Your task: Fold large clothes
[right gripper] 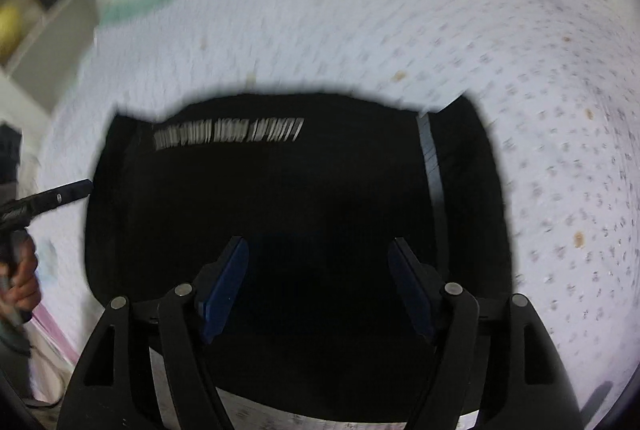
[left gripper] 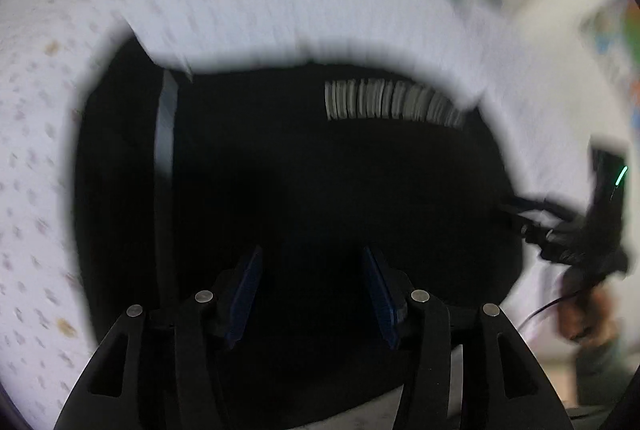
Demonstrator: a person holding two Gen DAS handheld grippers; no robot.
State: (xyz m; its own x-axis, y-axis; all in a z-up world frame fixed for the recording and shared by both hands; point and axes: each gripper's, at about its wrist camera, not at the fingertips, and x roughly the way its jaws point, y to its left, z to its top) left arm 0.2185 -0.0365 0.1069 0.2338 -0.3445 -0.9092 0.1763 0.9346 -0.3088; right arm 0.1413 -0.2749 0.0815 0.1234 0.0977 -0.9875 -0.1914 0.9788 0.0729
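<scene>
No legible text anywhere. The black garment (left gripper: 304, 170) carries 1 line of white print (left gripper: 394, 102) near its far edge, seen in both wrist views, but motion blur smears it into vertical streaks, so no letters or numbers read. Colourful sheet on the wall (left gripper: 618, 42) at right of left wrist view also too blurred.

We see our left tool (left gripper: 312, 294) with its two blue pads apart, above a black garment (left gripper: 320, 190) that lies on a white dotted bed sheet (left gripper: 240, 10). The garment carries a white printed line (left gripper: 394, 102). The right tool (left gripper: 560, 230) reaches its right edge, blurred.
</scene>
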